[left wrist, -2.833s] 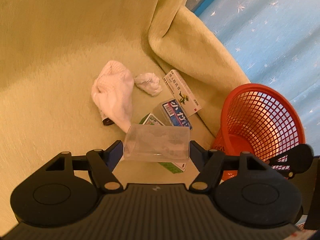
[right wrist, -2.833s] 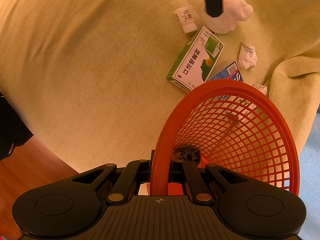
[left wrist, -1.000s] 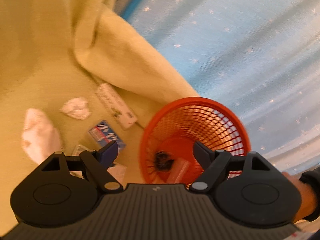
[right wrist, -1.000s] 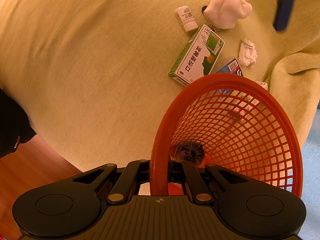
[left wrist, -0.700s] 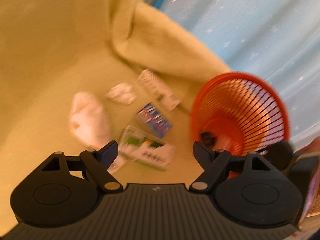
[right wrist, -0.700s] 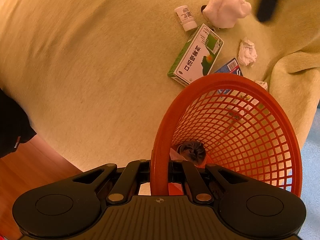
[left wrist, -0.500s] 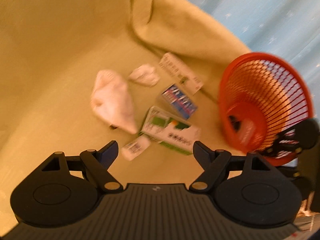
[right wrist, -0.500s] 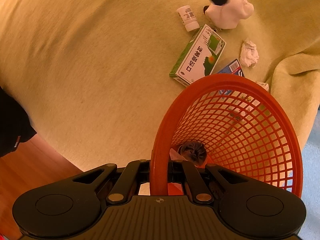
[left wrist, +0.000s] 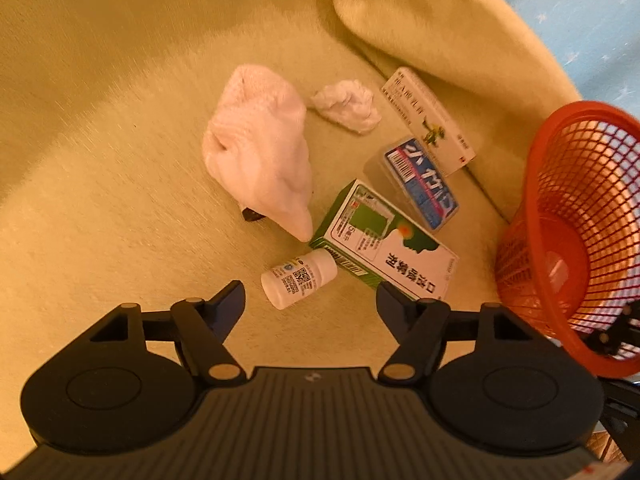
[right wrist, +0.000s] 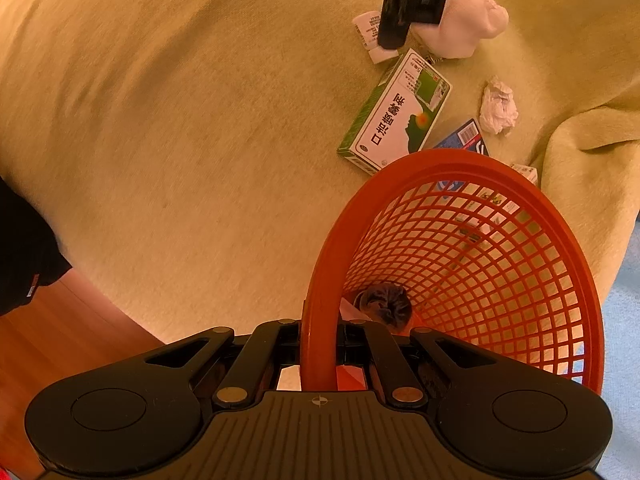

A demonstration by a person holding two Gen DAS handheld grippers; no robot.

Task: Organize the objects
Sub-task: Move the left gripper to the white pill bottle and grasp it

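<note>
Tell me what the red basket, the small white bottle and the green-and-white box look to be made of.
Red basket: moulded plastic, by its glossy open lattice wall. Small white bottle: likely plastic, smooth and opaque with a printed label. Green-and-white box: printed cardboard, by its sharp folded edges and flat panels.

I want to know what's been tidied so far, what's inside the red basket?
At the bottom of the red basket lie a dark crumpled wad and something pale beside it. The rim and tool hide the rest.
</note>
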